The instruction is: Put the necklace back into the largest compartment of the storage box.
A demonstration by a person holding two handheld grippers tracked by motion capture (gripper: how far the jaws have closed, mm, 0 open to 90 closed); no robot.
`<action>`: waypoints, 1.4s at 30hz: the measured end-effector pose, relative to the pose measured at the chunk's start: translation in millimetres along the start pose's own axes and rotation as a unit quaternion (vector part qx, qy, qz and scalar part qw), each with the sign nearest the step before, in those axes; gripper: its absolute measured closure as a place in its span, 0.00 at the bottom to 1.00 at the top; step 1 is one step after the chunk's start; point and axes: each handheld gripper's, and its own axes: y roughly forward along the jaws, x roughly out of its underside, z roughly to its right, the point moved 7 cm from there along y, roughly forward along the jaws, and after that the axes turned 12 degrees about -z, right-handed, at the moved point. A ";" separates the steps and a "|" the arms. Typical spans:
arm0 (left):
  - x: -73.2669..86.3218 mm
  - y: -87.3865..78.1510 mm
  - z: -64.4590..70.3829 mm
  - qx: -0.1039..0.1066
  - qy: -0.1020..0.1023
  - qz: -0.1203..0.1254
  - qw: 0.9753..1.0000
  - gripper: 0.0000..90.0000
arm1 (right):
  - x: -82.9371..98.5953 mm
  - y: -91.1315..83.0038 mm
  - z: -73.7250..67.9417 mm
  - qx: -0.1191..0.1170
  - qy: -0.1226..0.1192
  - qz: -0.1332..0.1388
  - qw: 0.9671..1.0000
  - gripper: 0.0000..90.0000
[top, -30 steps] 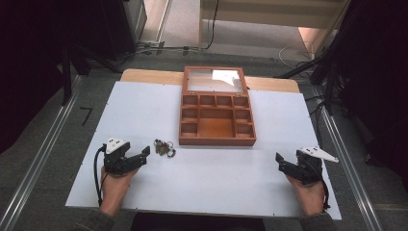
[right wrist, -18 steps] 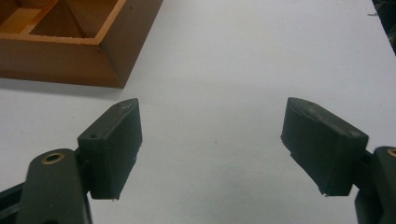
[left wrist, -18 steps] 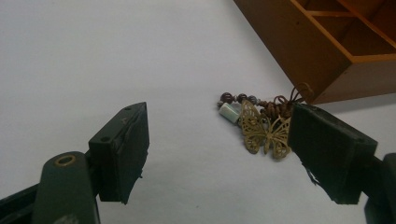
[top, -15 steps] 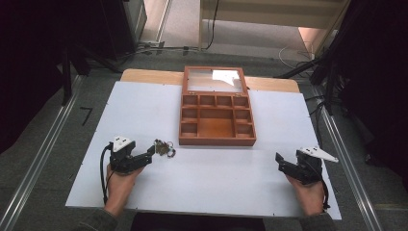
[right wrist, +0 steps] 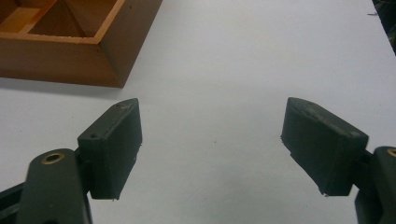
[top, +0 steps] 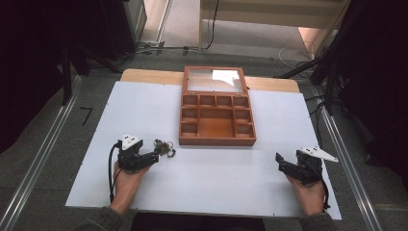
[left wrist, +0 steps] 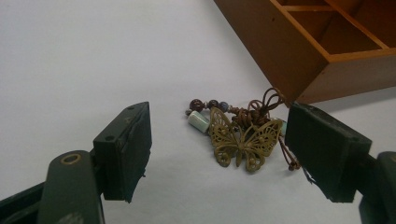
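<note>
— Grippers? Left gripper (top: 155, 157), near left on white table (top: 144, 101): jaws spread wide, holding nothing, flanking brass butterfly charm (left wrist: 243, 138) on beaded cord.

— And right gripper (top: 280, 160)?

— Near right, well apart; likewise gaping, empty.

— Charm's place?

— Flat on table, just beside near-left corner of wooden compartment box (top: 216, 140).

The white worktop (top: 144, 110) is evenly and brightly lit from above, while the surrounding room falls to near black, and a glare patch sits on the glass lid (top: 226, 75) of the wooden box (top: 217, 140). The high view is soft and grainy. In both tool views the near jaws are slightly blurred, and the box casts a soft shadow at its base.
</note>
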 end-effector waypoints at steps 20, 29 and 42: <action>-6.5 13.7 14.6 0.020 0.028 -0.007 0.999 0.42 | 0.6 1.0 0.6 0.000 0.001 -0.003 1.000 0.20; -9.9 23.0 16.7 0.021 0.035 -0.009 0.999 0.52 | 0.5 1.4 1.0 0.000 -0.001 -0.002 1.000 0.21; -11.4 28.9 19.6 0.028 0.044 -0.013 0.999 0.66 | 0.8 1.7 1.4 0.001 -0.001 -0.003 1.000 0.21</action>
